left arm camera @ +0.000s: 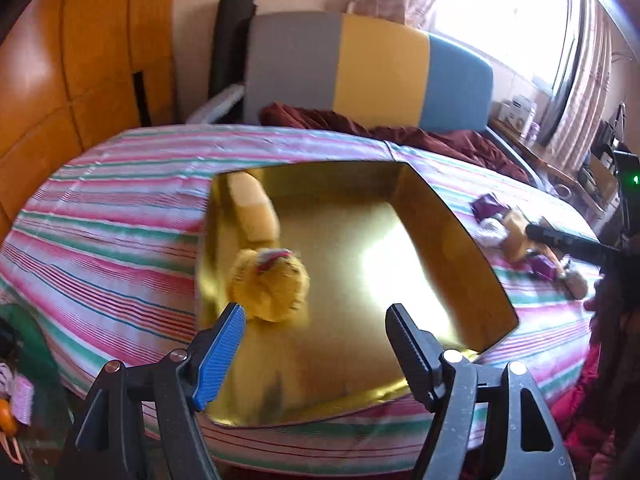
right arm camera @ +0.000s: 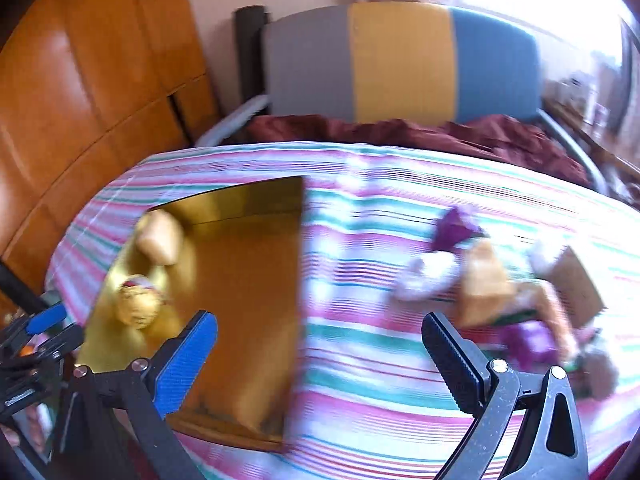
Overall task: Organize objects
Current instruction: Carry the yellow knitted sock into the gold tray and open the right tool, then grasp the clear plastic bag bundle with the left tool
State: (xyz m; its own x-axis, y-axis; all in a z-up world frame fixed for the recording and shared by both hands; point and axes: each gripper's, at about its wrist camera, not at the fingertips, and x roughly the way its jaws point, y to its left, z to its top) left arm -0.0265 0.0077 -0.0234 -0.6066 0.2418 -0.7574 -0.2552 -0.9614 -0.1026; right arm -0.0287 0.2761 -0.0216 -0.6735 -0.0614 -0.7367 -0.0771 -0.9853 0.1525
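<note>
A shiny gold box lies open on the striped bed. Inside it a yellow plush toy sits at the near left, and a pale yellow block leans in the far left corner. My left gripper is open and empty, just above the box's near edge and right of the plush. In the right wrist view the box is at the left and a pile of plush toys lies on the bed at the right. My right gripper is open and empty above the bed, left of the pile.
The pile of toys also shows in the left wrist view, with the right gripper's dark arm over it. A dark red blanket lies by the headboard. A wooden wardrobe stands at the left. A cluttered desk is at the right.
</note>
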